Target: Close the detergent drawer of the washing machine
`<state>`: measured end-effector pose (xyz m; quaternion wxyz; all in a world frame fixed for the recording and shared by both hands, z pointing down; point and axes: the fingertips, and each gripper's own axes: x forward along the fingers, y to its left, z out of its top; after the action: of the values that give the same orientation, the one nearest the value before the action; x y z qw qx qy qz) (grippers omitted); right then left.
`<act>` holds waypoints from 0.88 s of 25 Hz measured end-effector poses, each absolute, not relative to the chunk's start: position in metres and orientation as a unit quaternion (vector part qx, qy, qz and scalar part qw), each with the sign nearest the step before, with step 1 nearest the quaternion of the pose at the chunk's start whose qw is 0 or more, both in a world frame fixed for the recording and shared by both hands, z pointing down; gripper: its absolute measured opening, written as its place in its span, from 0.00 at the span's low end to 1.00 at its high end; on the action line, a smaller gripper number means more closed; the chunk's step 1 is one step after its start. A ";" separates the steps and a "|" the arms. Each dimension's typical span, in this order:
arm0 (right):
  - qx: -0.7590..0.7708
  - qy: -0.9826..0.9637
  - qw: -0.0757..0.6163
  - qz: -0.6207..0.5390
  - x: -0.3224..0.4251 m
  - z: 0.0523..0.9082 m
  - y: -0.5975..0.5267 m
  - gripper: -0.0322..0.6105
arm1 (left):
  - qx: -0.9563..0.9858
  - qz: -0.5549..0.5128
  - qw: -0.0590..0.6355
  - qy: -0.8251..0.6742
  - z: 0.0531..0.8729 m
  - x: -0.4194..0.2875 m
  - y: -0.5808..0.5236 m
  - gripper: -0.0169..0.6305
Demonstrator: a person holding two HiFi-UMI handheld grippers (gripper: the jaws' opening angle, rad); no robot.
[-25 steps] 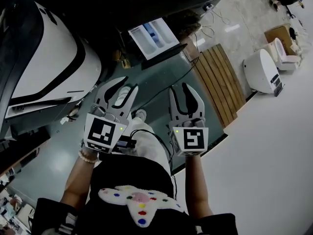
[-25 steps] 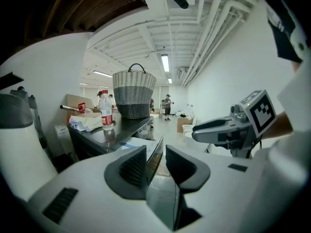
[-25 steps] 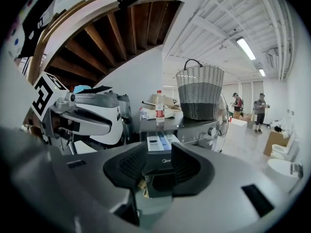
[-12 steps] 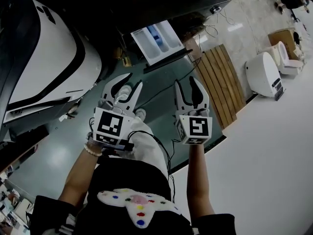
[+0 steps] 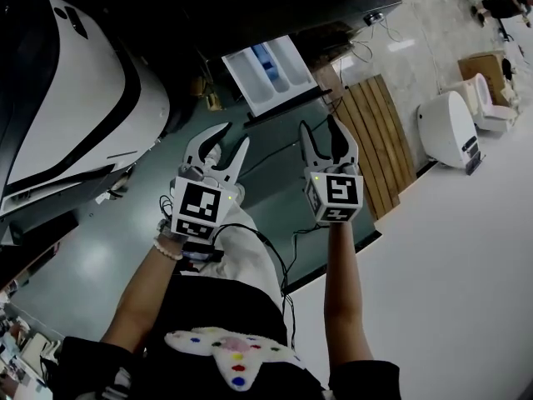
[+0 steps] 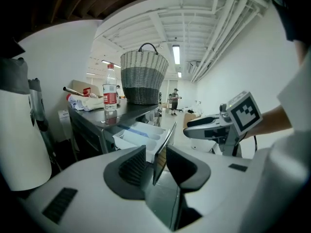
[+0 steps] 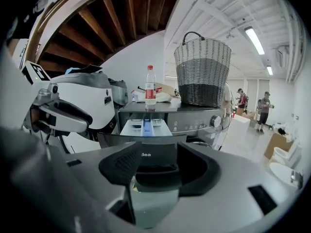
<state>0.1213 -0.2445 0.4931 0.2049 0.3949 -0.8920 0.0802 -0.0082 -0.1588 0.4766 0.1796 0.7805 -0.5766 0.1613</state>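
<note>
One basket [image 7: 201,72] (bottle [image 7: 150,89] beside) atop washing machine [image 7: 194,123]

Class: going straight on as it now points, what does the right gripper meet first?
Probably the dark front of the pulled-out detergent drawer, though depth is unclear. The right gripper has just been opening its jaws, nothing between them.

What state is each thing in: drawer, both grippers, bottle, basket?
detergent drawer: pulled out, open.
left gripper: jaws apart, just been opening, nothing between them.
right gripper: jaws apart, just been opening, nothing between them.
bottle: upright, capped, on the washing machine top.
basket: upright on the same top; contents hidden.
</note>
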 end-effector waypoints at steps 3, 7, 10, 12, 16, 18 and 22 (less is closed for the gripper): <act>0.386 -0.893 0.215 0.080 0.122 0.503 -0.255 0.40 | 0.776 0.164 0.186 -0.580 0.485 -0.009 -0.162 0.23; 0.365 -0.901 0.221 0.077 0.120 0.510 -0.268 0.41 | 0.769 0.170 0.193 -0.585 0.495 -0.011 -0.165 0.22; 0.347 -0.907 0.228 0.076 0.119 0.516 -0.277 0.42 | 0.766 0.174 0.198 -0.586 0.501 -0.012 -0.167 0.23; 0.336 -0.909 0.236 0.071 0.118 0.519 -0.281 0.43 | 0.765 0.175 0.198 -0.587 0.503 -0.012 -0.169 0.23; 0.307 -0.916 0.248 0.077 0.114 0.523 -0.285 0.46 | 0.763 0.172 0.203 -0.590 0.506 -0.012 -0.171 0.23; 0.297 -0.918 0.250 0.081 0.111 0.523 -0.287 0.47 | 0.761 0.170 0.207 -0.591 0.508 -0.012 -0.171 0.23; 0.292 -0.918 0.257 0.078 0.114 0.524 -0.292 0.48 | 0.762 0.169 0.212 -0.589 0.510 -0.008 -0.172 0.22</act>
<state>0.1145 -0.2918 0.5243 0.2567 0.2919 -0.9180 0.0782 -0.0084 -0.1721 0.5102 0.2115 0.7617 -0.5886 0.1692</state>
